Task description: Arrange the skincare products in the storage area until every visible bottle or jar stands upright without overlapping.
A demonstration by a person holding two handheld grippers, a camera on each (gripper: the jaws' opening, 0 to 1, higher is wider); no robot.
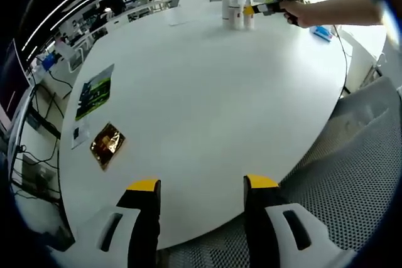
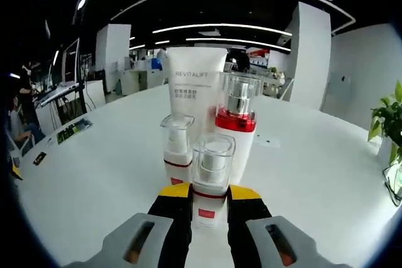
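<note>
Close ahead in the right gripper view, several skincare products stand upright in a tight group on the white table [image 2: 94,174]. They are a tall white tube [image 2: 196,89] marked REVITALIFT, a red-collared pump bottle [image 2: 236,123], and a small clear-capped bottle [image 2: 177,149]. A second small clear-capped bottle [image 2: 211,180] stands in front, and my right gripper [image 2: 210,192] is shut on its base. In the left gripper view the same group [image 1: 236,8] is far across the table, with the right gripper [image 1: 254,9] at it, held by a hand [image 1: 295,12]. My left gripper [image 1: 202,185] is open over the near table edge.
A leaflet [image 1: 94,91] and a gold foil packet [image 1: 107,144] lie on the table's left side. A blue item [image 1: 321,32] lies at the far right edge. A mesh chair [image 1: 358,167] stands by the near right rim. A potted plant [image 2: 389,123] is off to the right.
</note>
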